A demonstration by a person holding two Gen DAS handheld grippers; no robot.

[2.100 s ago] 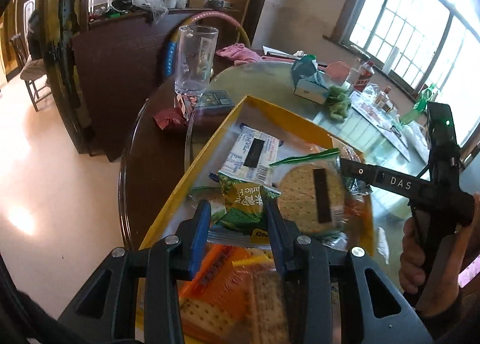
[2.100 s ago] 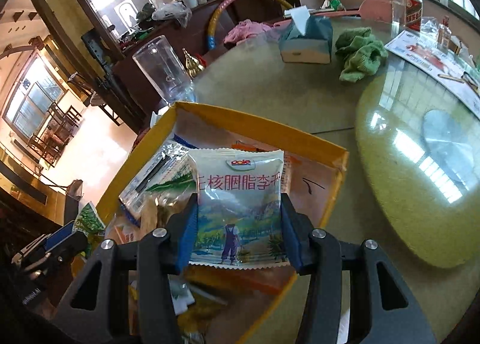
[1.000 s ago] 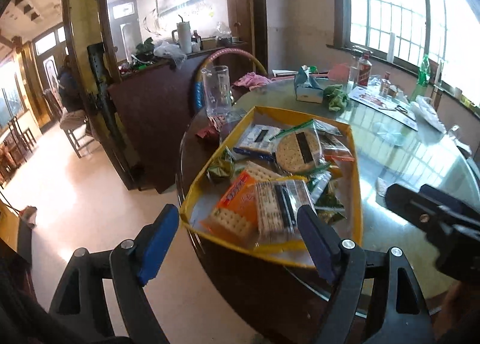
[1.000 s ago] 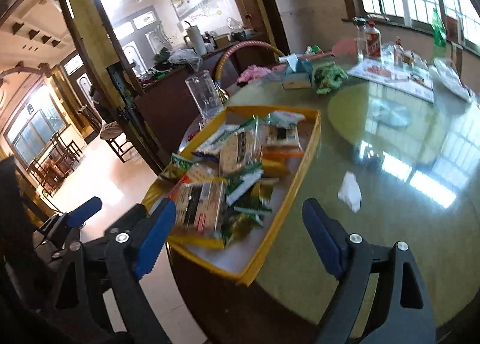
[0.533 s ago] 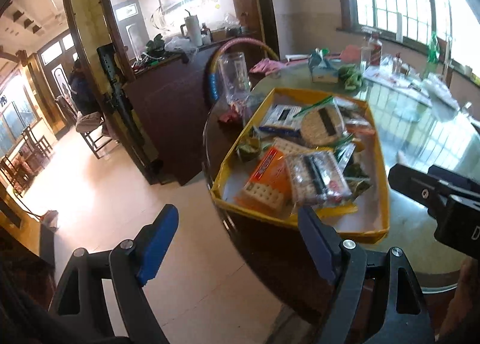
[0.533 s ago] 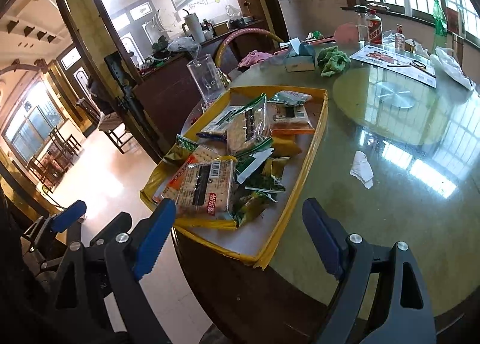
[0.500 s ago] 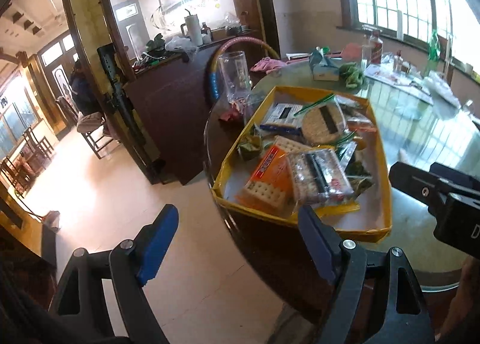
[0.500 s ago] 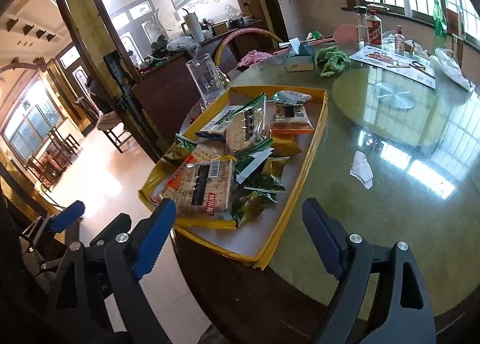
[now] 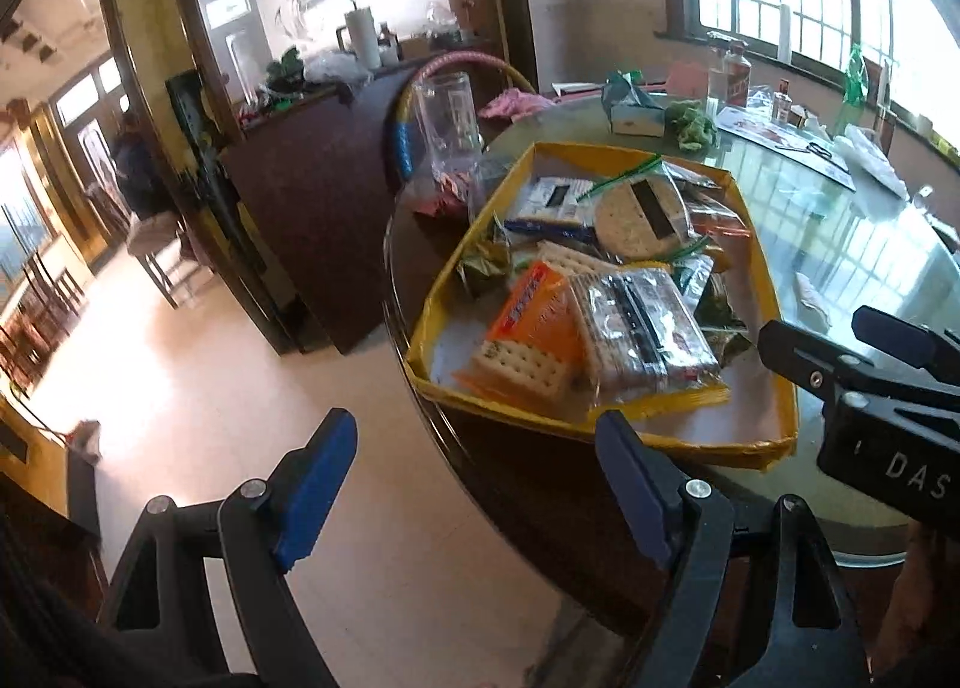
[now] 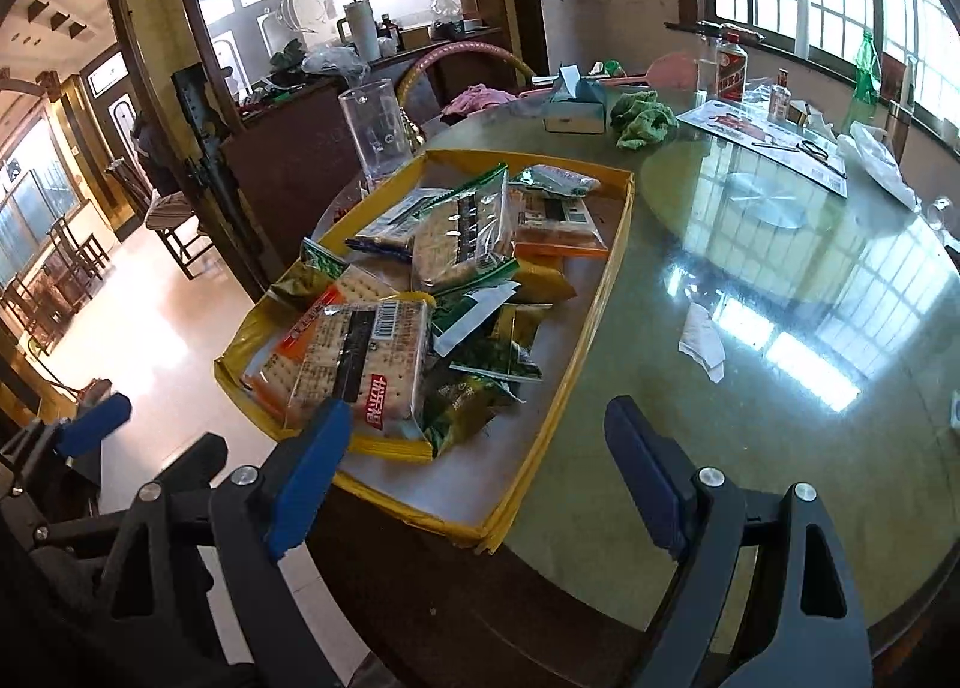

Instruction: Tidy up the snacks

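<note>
Both tools are held back from the table (image 10: 750, 280), near its front edge, and nothing is gripped by either. The left tool (image 9: 480, 484) is spread wide, its blue pads standing over bare floor and the table's dark rim. The right tool (image 10: 474, 478) is likewise spread wide, with its left pad seen in front of the near end of the tray and its right pad over the glass top.

The snacks are gathered in a yellow tray (image 10: 600, 298) that lies on the left part of the table, its near end at the table's edge. In the left wrist view, an orange cracker packet (image 9: 528, 340) is seen at the near left of the tray, with a clear cracker packet (image 9: 642, 328) just beside it on the right. Farther in, a round cracker bag (image 9: 642, 208) is laid over other packets. The body of the right tool is also caught at the right margin of this view, with letters printed on it.

In the right wrist view, the clear cracker packet (image 10: 366, 352) is shown with a barcode, and green packets (image 10: 480, 364) are piled to its right. A crumpled white paper scrap (image 10: 702, 340) is shown on the glass right of the tray. At the far side, a tissue box (image 10: 576, 109) and a green cloth (image 10: 642, 118) are seen near each other. A tall clear glass (image 10: 375, 124) stands beyond the tray's far left corner.
</note>
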